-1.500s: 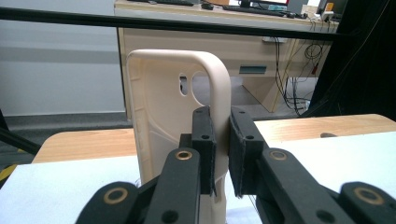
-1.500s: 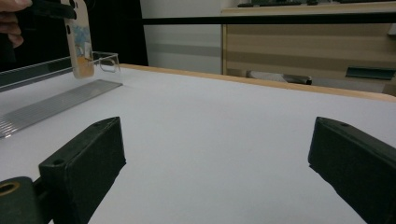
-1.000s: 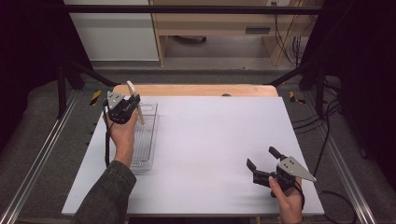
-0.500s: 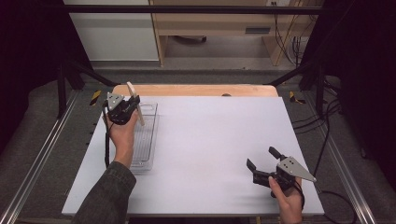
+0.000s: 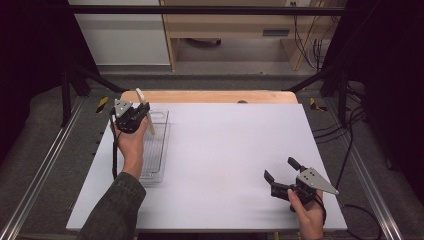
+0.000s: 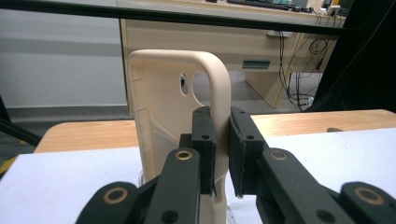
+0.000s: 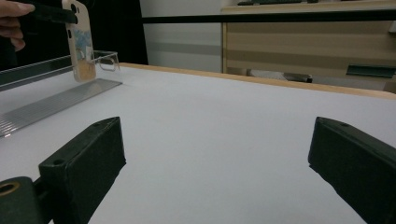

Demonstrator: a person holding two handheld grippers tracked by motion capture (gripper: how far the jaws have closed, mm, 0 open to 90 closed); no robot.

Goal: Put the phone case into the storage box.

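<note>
A cream phone case (image 6: 168, 116) stands upright between the jaws of my left gripper (image 6: 222, 140), which is shut on its side edge. From above, the left gripper (image 5: 134, 116) holds the phone case (image 5: 144, 110) over the far end of a clear plastic tray (image 5: 157, 150) at the table's left. The right gripper view catches the phone case (image 7: 79, 39) at far left, with a printed back. My right gripper (image 5: 281, 173) rests near the front right of the white table (image 5: 225, 145), jaws wide apart with nothing between them.
A wooden board edge (image 5: 210, 96) runs along the table's far side. Metal rails (image 5: 45, 165) flank the table. A wooden desk (image 5: 235, 30) and cables (image 5: 315, 45) stand behind.
</note>
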